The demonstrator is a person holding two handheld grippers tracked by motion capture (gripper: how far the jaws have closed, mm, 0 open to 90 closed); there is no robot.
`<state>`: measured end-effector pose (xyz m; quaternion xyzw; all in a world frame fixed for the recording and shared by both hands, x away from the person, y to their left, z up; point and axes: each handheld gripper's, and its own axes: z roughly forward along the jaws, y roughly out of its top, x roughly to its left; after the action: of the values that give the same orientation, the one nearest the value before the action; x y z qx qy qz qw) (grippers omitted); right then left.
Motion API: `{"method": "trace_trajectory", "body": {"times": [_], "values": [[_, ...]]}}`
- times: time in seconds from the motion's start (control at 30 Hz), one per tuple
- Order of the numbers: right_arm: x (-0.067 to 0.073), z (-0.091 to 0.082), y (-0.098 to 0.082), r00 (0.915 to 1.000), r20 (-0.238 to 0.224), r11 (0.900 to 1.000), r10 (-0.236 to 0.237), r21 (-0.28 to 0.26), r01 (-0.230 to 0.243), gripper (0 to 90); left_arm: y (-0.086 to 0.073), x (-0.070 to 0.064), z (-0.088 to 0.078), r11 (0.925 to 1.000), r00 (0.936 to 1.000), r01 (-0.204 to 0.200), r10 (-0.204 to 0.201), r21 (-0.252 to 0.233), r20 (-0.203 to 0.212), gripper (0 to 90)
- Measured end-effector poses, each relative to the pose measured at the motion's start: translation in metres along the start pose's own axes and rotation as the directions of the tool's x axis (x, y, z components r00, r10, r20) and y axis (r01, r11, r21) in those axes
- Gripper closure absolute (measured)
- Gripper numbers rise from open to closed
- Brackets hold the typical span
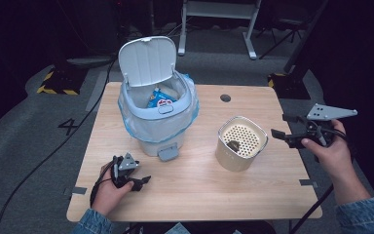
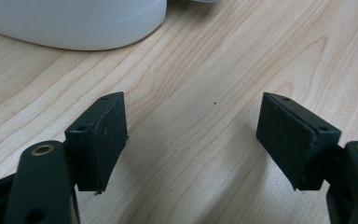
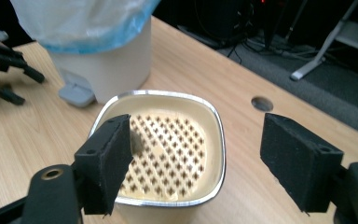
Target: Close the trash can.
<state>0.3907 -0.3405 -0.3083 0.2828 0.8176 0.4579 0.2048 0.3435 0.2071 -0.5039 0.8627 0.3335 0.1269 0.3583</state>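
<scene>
A white pedal bin (image 1: pixel 158 122) with a blue liner stands at the table's back left, its lid (image 1: pixel 147 61) raised; a blue packet (image 1: pixel 160 100) lies inside. To its right is a cream container (image 1: pixel 241 144) with a perforated insert, and a small dark piece (image 1: pixel 233 145) rests on it. My left gripper (image 1: pixel 141 181) rests open on the wood in front of the bin, nothing between its jaws (image 2: pixel 191 135). My right gripper (image 1: pixel 278 136) hovers at the table's right edge, open and aimed at the container (image 3: pixel 163 95), where the dark piece (image 3: pixel 137 140) peeks past one jaw.
The bin's grey pedal (image 1: pixel 168 153) sticks out toward the front edge. A round cable hole (image 1: pixel 225 97) sits at the back of the wooden table (image 1: pixel 195 195). White desk legs (image 1: pixel 251 44) and a cable lie on the floor beyond.
</scene>
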Motion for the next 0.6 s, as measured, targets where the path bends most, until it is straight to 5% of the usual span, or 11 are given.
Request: {"method": "trace_trajectory", "body": {"times": [0.23, 0.6], "values": [[0.001, 0.009, -0.03, 0.9999, 0.013, 0.998, 0.009, 0.058, -0.009, 26.0, -0.003, 0.0, -0.003, 0.9999, 0.9998, 0.014, -0.014, -0.001, -0.01, 24.8], [0.001, 0.024, -0.077, 0.9962, 0.005, 0.99, 0.087, 0.108, -0.087, 26.0, -0.005, 0.003, -0.005, 0.9999, 0.9998, 0.016, -0.016, 0.002, -0.013, 24.2]]}}
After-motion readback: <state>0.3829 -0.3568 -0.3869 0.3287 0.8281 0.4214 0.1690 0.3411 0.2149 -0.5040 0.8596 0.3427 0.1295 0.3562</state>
